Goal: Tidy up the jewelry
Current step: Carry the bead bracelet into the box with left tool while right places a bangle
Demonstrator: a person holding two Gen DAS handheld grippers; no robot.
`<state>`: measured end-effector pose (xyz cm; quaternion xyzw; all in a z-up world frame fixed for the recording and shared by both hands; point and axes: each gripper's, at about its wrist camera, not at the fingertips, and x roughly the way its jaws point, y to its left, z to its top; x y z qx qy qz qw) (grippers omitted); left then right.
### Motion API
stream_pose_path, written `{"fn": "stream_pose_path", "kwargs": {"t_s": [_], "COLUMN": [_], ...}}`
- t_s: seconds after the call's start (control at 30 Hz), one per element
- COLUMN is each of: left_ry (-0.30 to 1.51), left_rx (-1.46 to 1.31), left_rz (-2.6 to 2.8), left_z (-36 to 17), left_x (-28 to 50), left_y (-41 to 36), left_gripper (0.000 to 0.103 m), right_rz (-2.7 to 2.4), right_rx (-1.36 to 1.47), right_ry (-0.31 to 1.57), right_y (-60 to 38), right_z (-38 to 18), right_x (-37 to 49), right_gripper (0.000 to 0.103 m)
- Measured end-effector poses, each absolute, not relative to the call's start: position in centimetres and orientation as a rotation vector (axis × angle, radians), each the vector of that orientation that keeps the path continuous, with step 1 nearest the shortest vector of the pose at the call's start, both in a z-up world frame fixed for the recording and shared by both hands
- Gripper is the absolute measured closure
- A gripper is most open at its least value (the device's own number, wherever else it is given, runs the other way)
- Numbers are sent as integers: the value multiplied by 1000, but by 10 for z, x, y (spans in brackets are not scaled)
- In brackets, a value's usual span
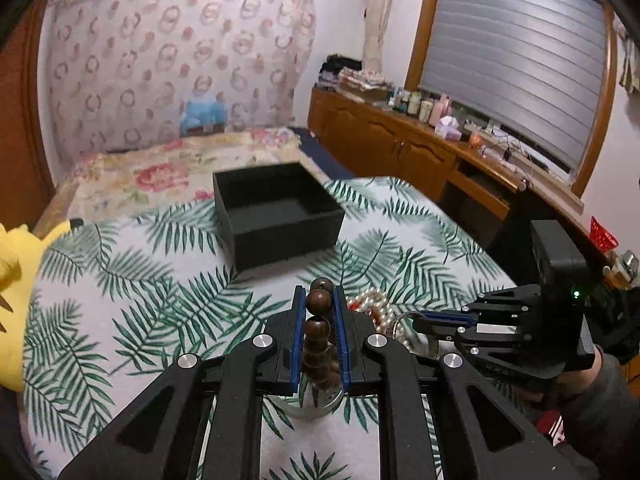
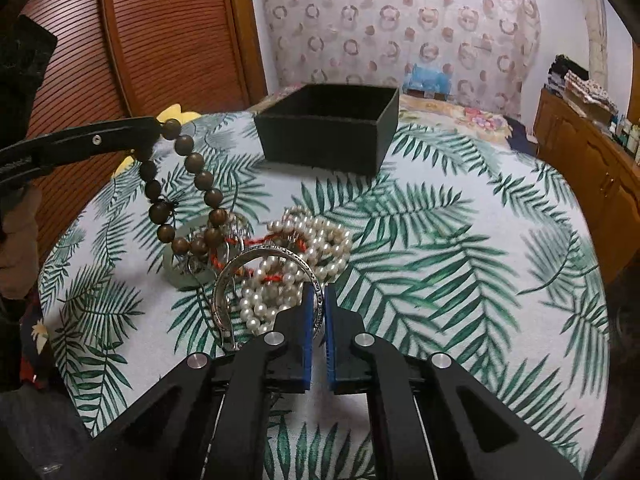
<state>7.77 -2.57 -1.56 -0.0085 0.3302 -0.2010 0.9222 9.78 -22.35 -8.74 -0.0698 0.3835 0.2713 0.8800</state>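
My left gripper (image 1: 319, 300) is shut on a brown wooden bead bracelet (image 1: 319, 300), which hangs as a loop (image 2: 184, 188) above the table; that gripper shows at the left edge (image 2: 154, 128) of the right wrist view. My right gripper (image 2: 319, 292) is shut on the rim of an engraved silver bangle (image 2: 256, 256). The bangle rests against a heap of pearl strands (image 2: 304, 240) with a red cord (image 2: 264, 278) and a pale green bangle (image 2: 176, 272). An open black box (image 2: 332, 136) (image 1: 276, 212) stands farther back on the table.
The table carries a white cloth with green palm leaves (image 2: 460, 260). A yellow plush toy (image 1: 12, 280) lies at its left edge. Behind are a bed with a floral cover (image 1: 168, 168) and a wooden cabinet (image 1: 400, 148) with bottles along the right wall.
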Motion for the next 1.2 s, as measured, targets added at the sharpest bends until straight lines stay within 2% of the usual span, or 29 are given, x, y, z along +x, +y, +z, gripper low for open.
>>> {"fn": "stream_pose_path", "kwargs": {"t_s": [0.53, 1.1, 1.2], "left_ry": [631, 644, 643], "left_rx": [45, 62, 72], "left_rz": [-351, -283, -267], "left_z": [16, 38, 41], "left_x": [98, 149, 160], "left_y": [-17, -9, -11], "left_gripper": [91, 91, 91], "right_rz": [490, 450, 496], "right_rx": [-175, -164, -154], "right_ry": [690, 681, 704], "right_y": [-214, -179, -172], "right_z": [-39, -27, -31], "right_x": [154, 253, 260], "right_gripper": [97, 97, 94]}}
